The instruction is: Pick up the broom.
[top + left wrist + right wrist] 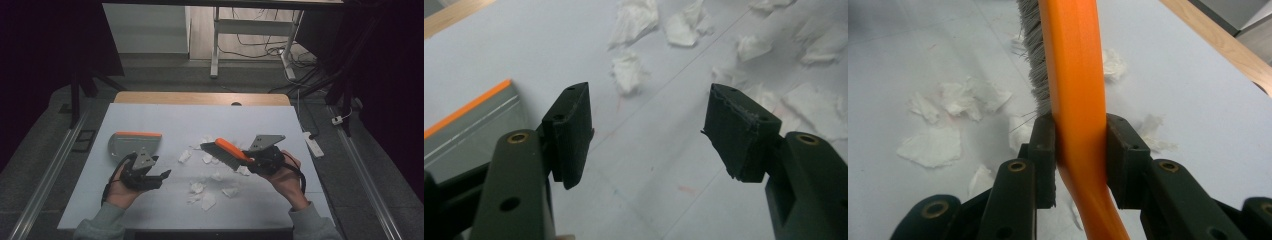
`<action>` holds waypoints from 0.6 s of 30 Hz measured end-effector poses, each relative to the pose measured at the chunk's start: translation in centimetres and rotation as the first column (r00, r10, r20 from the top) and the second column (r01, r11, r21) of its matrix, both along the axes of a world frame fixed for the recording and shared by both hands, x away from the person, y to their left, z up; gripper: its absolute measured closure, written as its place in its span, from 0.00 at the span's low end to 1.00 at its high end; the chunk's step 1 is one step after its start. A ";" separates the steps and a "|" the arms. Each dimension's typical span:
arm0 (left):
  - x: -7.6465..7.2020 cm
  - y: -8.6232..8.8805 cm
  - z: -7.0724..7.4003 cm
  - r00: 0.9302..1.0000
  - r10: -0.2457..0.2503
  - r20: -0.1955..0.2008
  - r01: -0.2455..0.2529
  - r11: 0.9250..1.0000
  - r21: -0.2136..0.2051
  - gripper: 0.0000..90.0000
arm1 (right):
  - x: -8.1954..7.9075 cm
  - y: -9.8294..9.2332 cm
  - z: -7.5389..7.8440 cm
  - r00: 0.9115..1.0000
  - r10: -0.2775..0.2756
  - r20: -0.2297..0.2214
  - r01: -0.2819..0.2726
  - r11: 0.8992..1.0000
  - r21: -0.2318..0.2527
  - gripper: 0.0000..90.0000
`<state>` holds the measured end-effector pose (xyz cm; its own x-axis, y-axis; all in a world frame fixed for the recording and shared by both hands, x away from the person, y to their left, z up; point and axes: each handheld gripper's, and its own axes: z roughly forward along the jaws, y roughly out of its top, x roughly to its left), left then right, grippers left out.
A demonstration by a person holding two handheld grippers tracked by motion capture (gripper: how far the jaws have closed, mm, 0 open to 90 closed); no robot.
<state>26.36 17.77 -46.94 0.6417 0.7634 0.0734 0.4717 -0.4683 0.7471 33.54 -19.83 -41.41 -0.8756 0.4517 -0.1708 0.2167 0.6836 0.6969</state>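
Beside the scattered paper scraps [207, 172] on the counter [150, 117], the right gripper [248, 161] clamps its fingers on an orange brush [226, 151]. Left of the scraps, the left gripper [161, 177] holds empty fingers wide near the dustpan [134, 143]. Sweeping seems about to begin; next, probably grasp the dustpan.

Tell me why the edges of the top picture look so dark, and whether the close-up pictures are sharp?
High view: light falls on the table, while the room at both sides sinks into near black. Left gripper view: the black pads are crisp, the paper scraps slightly soft. Right gripper view: the orange brush is so close it looks oversized and a little blurred.
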 end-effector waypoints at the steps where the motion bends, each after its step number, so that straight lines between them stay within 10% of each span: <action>1: -0.2 0.3 -0.2 1.000 0.007 -0.002 -0.007 1.000 -0.003 0.40 | 0.1 -0.1 0.0 1.000 -0.007 0.004 0.007 1.000 0.004 0.76; 18: -1.6 4.6 -3.3 0.990 0.124 -0.060 -0.127 0.990 -0.056 0.41 | 1.2 -1.5 -0.3 0.995 -0.097 -0.008 0.097 0.994 0.043 0.76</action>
<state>24.76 22.38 -50.19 0.5424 0.8401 -0.0081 0.5663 -0.3585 0.7421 34.74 -21.29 -41.70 -0.8282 0.5415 -0.1446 0.2844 0.6283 0.7241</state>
